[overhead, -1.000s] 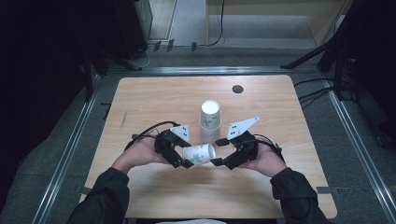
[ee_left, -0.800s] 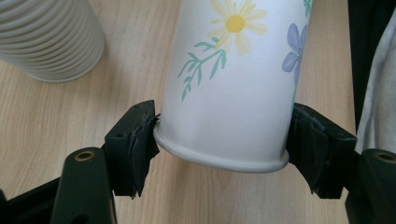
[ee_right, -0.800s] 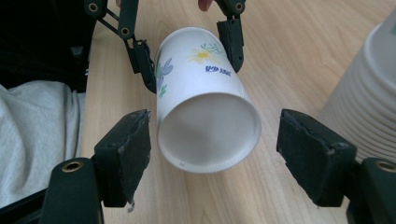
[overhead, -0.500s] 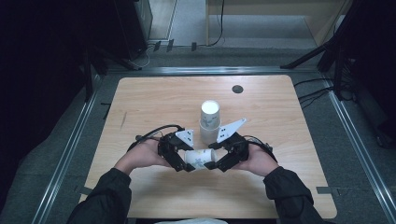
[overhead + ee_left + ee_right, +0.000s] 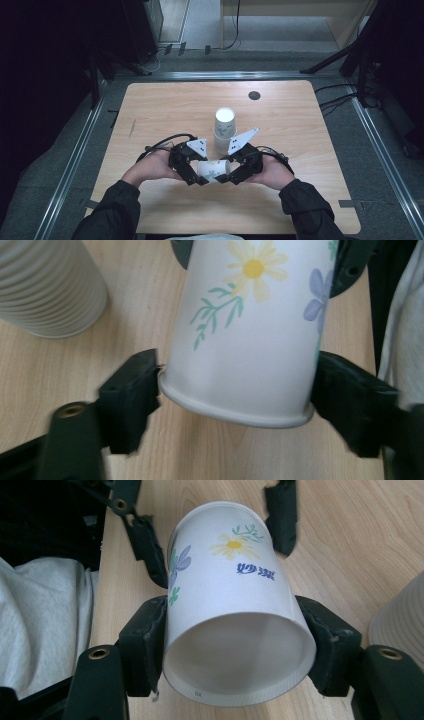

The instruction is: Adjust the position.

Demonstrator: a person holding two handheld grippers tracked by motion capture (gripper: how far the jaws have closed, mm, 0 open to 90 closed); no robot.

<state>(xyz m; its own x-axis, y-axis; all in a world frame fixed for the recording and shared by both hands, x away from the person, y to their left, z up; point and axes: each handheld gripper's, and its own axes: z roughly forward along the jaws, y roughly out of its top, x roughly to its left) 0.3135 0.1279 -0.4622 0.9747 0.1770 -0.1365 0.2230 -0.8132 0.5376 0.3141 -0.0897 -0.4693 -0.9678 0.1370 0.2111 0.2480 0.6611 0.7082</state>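
Light wooden table (image 5: 165, 110) on grey floor, dark room, right gripper (image 5: 235, 645) pinching white flowered paper cup (image 5: 214, 169), left gripper (image 5: 235, 390) just spread, ribbed cup stack (image 5: 224, 129) beyond.

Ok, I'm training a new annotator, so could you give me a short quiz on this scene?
1. True or false: the flowered cup stands upright on the table.
2. Which end of it does the right hand-held gripper clamp? A: base. B: open mouth.
3. What stands on the table just beyond the cup?

Key: 1. False, it is held on its side. 2. B; its jaws have just been closing on that end. 3. A stack of paper cups.
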